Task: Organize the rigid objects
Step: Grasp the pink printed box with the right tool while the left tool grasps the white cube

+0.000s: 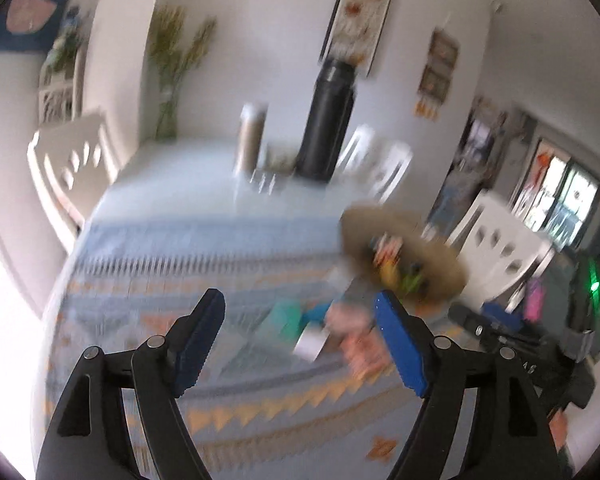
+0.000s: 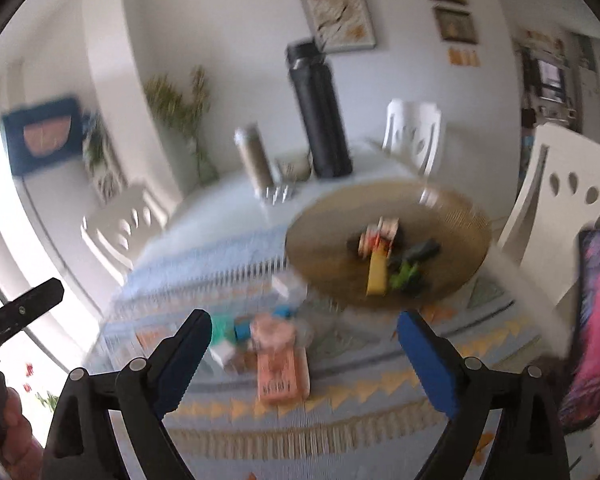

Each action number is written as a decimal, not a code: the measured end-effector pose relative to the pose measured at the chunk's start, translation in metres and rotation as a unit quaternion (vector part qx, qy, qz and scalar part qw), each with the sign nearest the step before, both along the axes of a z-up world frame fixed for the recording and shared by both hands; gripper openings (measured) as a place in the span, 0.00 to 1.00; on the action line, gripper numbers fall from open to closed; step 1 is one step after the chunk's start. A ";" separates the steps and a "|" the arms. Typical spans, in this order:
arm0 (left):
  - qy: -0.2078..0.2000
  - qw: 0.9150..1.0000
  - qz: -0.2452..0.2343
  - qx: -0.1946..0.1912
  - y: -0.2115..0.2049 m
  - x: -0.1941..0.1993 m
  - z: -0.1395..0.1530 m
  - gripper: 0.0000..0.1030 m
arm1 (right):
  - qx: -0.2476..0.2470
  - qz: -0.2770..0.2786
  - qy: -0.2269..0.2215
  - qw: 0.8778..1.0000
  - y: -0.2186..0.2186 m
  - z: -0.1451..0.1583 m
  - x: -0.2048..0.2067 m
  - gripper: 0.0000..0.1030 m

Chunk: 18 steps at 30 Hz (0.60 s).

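left gripper [image 1: 300,340] and right gripper [image 2: 304,356] jaws spread, empty. blurred orange flat rectangular box [image 2: 283,374] lay on patterned woven cloth [image 2: 360,412], near round woven tan tray [image 2: 388,240] holding small mixed-colour pieces.

Left gripper [image 1: 300,348] open and empty above a patterned tablecloth [image 1: 140,280], frame motion-blurred.

Blue pads wide apart, nothing between them. Beyond the fingertips a blurred cluster of small items [image 1: 332,328]: teal, blue, pink, orange, one white piece. Round woven tray [image 1: 432,256] to the upper right holds yellow, green and dark pieces. Far end of the table: tall black bottle [image 1: 328,120], beige bottle [image 1: 252,136] to its left. White chairs [image 1: 72,160] either side.
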<state>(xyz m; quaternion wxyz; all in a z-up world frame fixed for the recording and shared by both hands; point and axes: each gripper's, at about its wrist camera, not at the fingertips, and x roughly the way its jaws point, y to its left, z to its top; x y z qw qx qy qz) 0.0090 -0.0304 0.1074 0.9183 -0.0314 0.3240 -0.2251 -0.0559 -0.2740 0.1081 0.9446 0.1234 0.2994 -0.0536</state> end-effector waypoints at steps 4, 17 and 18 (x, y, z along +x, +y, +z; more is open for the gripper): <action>0.073 0.997 0.009 0.030 0.002 0.013 -0.074 0.74 | -0.055 0.003 0.022 0.998 0.017 -0.055 0.007 0.91; 0.129 0.989 -0.006 0.068 -0.014 0.027 -0.115 0.74 | -0.019 0.025 0.083 0.996 0.006 -0.078 0.027 0.91; 0.130 0.989 -0.017 0.070 -0.020 0.030 -0.113 0.74 | -0.013 0.034 0.090 0.995 0.006 -0.079 0.030 0.91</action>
